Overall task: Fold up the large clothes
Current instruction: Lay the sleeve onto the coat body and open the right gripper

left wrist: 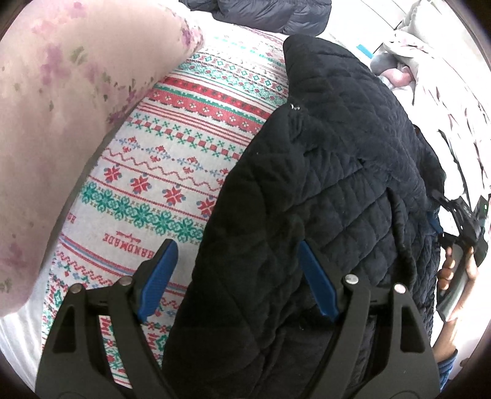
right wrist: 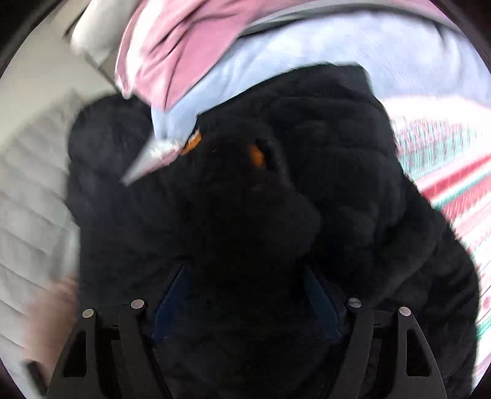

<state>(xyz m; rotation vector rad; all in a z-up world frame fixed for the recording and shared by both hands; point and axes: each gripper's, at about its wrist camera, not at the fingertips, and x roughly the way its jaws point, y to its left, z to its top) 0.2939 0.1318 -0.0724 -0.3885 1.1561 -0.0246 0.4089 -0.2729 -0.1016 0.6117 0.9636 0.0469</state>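
A black quilted jacket (left wrist: 331, 184) lies bunched on a patterned blanket (left wrist: 172, 172) on the bed. My left gripper (left wrist: 236, 273) is open, its blue-padded fingers (left wrist: 316, 282) spread over the jacket's left edge, with cloth between them. In the right wrist view, which is blurred, the jacket (right wrist: 276, 199) fills the middle, with orange patches showing. My right gripper (right wrist: 245, 294) is open, its fingers (right wrist: 172, 304) wide apart with dark cloth bulging between them. The right gripper also shows in the left wrist view (left wrist: 460, 227), in a hand at the jacket's right edge.
A pink floral pillow (left wrist: 61, 116) lies left of the blanket. A dark puffer garment (left wrist: 270, 12) lies at the far end. A pale patterned quilt (left wrist: 445, 92) is at right. Pink and light blue cloth (right wrist: 245, 55) lies beyond the jacket.
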